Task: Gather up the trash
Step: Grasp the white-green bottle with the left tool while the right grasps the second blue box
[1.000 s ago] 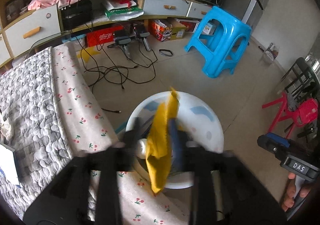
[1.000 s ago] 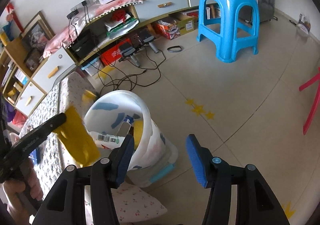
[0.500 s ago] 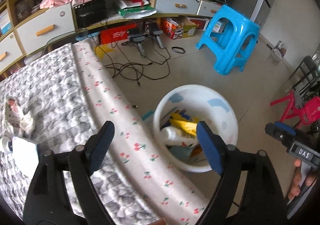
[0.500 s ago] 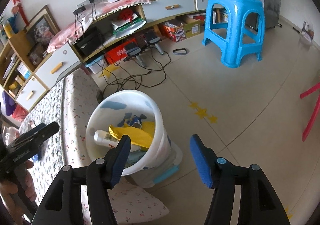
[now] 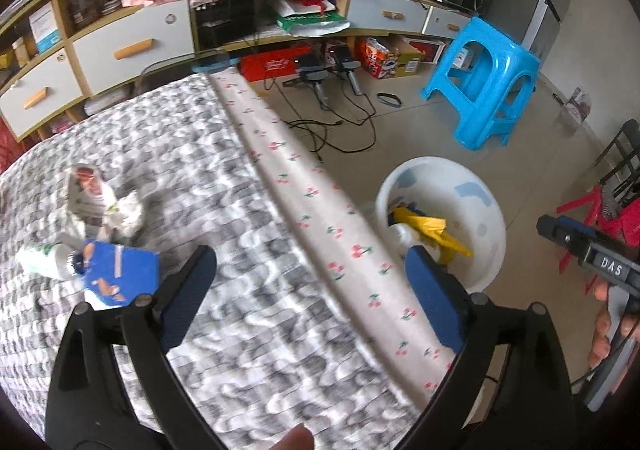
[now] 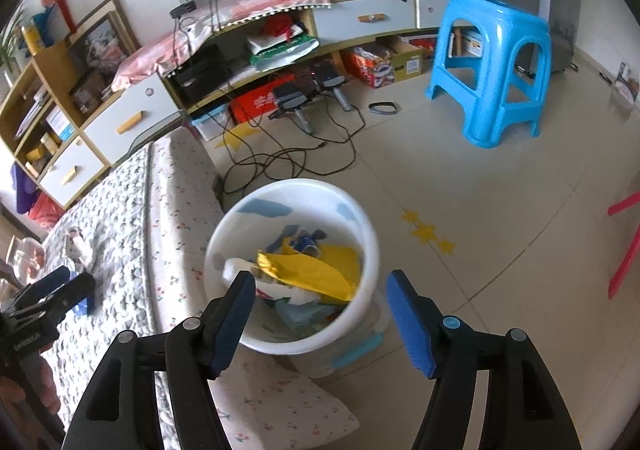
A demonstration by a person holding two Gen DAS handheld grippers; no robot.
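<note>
Both jaws opening and empty, the left gripper (image 5: pixel 310 282) hangs over the quilted bed (image 5: pixel 248 330) and the right gripper (image 6: pixel 320 302) over the white bucket (image 6: pixel 360 226), which holds yellow wrappers (image 6: pixel 308 270). About 3 scraps (image 5: pixel 100 210) remain on the bed.

Bright daylight, fisheye warp, slight blur

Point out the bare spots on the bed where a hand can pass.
Free: grey quilt between the cherry-print edge and the blue packet. Crowded: the far left, around that packet, the bottle and the crumpled wrappers.
</note>
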